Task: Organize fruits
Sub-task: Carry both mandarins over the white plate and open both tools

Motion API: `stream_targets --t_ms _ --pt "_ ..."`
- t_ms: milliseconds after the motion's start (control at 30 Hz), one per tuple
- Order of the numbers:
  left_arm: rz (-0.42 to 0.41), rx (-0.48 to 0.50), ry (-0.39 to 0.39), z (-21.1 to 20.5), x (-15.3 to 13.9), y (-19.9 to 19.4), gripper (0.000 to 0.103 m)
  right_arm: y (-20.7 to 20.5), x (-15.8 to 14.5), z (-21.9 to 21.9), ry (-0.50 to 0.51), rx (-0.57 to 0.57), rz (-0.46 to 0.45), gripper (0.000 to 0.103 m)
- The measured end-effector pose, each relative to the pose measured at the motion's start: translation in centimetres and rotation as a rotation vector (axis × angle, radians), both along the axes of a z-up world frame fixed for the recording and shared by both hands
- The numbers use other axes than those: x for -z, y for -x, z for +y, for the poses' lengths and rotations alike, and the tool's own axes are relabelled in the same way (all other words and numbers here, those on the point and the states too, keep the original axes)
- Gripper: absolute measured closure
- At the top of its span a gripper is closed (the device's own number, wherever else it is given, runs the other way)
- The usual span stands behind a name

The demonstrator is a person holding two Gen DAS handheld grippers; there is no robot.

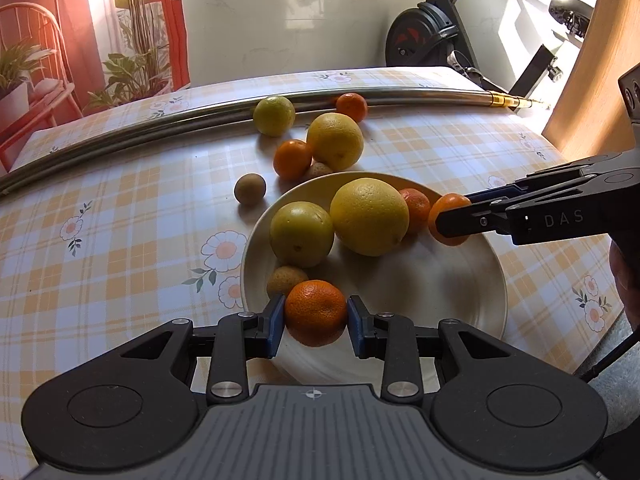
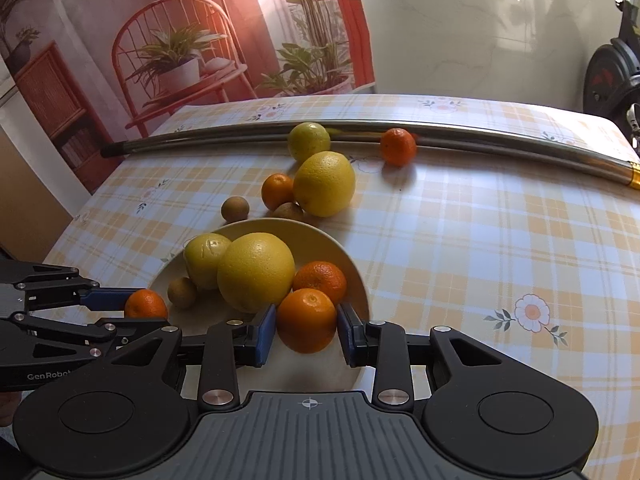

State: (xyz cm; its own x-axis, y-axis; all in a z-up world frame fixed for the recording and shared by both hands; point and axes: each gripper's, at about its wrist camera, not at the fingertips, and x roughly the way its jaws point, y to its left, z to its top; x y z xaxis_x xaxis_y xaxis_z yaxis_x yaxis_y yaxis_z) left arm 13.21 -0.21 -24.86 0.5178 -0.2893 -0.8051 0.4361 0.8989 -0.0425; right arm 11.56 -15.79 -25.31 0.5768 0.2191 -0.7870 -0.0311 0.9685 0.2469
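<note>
Five fruits in plate; six behind on table.

My left gripper and right gripper are matte black, with blue pads on the fingers, silver round screw heads at the linkage joints, a ribbed grey plate with a small crosshair mark, and white lettering along their sides.

Checked tablecloth table: cream plate, 6 loose fruits, long metal pole
</note>
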Motion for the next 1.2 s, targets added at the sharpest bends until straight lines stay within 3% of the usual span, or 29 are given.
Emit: stream_targets --t_ms 300,600,767,967,1200 --pt "0.006 0.009 -0.049 -0.4 1.1 -0.4 0.068 -0.8 1.3 0.9 0.055 -0.012 0.070 0.072" --pt "-0.014 -0.003 -0.042 -0.3 1.7 -1.2 0.068 -1.5 1.4 0.5 0.067 -0.009 0.052 0.072" --pt "0.003 -0.010 -0.013 -0.1 1.8 -1.4 0.068 -1.4 1.9 2.5 0.189 -0.068 0.045 0.072" --pt "0.015 -0.014 0.006 0.3 1.7 -1.5 0.067 -1.3 1.7 1.9 0.159 -0.046 0.040 0.072" --pt "0.011 -0.021 0.025 0.5 1.5 -1.3 0.059 -0.7 1.1 1.2 0.150 -0.025 0.017 0.071"
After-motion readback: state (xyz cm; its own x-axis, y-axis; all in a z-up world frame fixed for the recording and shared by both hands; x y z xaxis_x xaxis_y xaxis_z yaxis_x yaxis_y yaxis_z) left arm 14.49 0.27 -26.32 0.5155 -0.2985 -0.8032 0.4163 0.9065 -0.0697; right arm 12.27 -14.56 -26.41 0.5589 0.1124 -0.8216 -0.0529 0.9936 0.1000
